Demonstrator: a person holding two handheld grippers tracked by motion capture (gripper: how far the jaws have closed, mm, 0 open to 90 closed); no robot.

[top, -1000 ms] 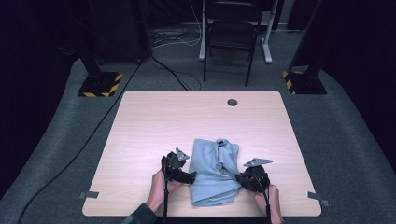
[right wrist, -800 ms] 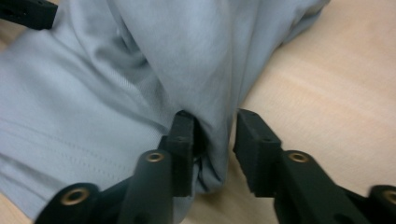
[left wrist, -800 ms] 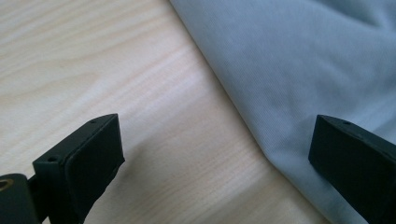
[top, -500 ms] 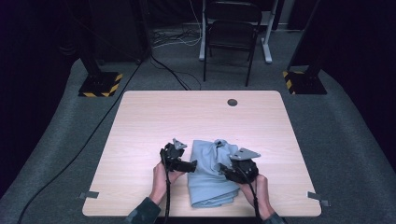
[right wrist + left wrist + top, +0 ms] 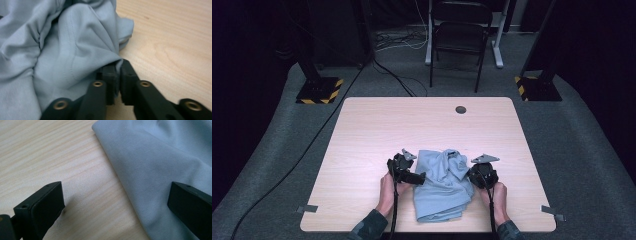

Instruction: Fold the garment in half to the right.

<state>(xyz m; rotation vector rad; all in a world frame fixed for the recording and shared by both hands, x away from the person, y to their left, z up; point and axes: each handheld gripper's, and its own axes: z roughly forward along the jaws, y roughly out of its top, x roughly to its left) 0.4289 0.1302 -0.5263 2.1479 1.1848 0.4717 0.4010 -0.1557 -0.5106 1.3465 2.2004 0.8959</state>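
Observation:
A light blue garment [image 5: 442, 186] lies crumpled and partly folded near the table's front edge. My left gripper [image 5: 416, 177] is at its left edge, low over the wood. In the left gripper view that gripper [image 5: 115, 192] is open wide, its jaws having just spread a little more, one fingertip over bare wood and the other over the cloth [image 5: 160, 157]. My right gripper [image 5: 472, 175] is at the garment's right side. Its jaws have just been closing, and the gripper [image 5: 118, 66] now pinches a fold of the blue cloth [image 5: 62, 50].
The light wooden table [image 5: 412, 125] has a dark round hole [image 5: 460, 109] near its far edge and tape strips [image 5: 307, 208] at the front corners. Behind it stand a black chair [image 5: 459, 30] and two stand bases with yellow-black stripes [image 5: 319, 90].
My right gripper went left onto the garment, then drew back to the right with cloth pinched in it. The left gripper shifted slightly along the garment's left edge.

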